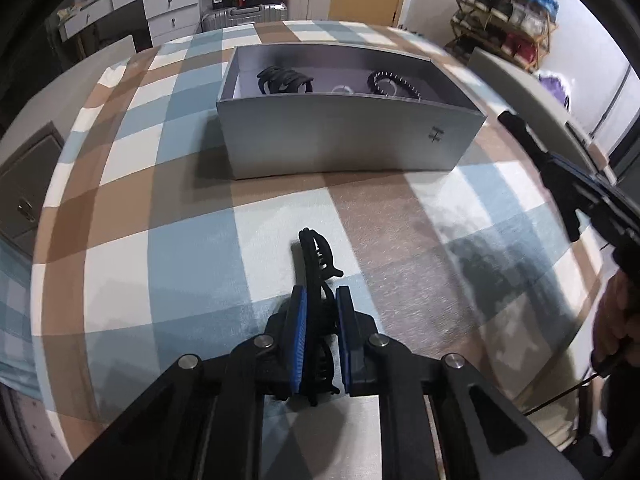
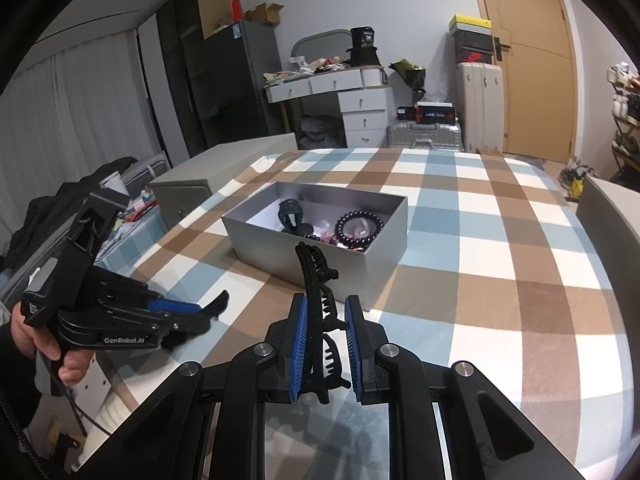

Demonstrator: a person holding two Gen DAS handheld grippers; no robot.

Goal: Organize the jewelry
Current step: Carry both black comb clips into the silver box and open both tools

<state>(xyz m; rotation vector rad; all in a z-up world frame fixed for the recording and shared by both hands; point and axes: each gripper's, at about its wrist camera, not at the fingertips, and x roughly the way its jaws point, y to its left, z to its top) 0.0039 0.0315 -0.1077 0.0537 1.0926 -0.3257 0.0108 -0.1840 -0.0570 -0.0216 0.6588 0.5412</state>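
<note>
Black hair clips are clamped edge-on by both grippers: one by the left gripper, another by the right gripper, before the grey box.

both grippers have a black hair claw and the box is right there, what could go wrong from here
1. The left gripper pinches its hair claw near one end while the claw lies on the tablecloth, so it could twist or slip when lifted.
2. The right gripper holds its claw by a thin edge; it could pivot.
3. The grey box already holds a claw and a bead bracelet; teeth might snag.
</note>
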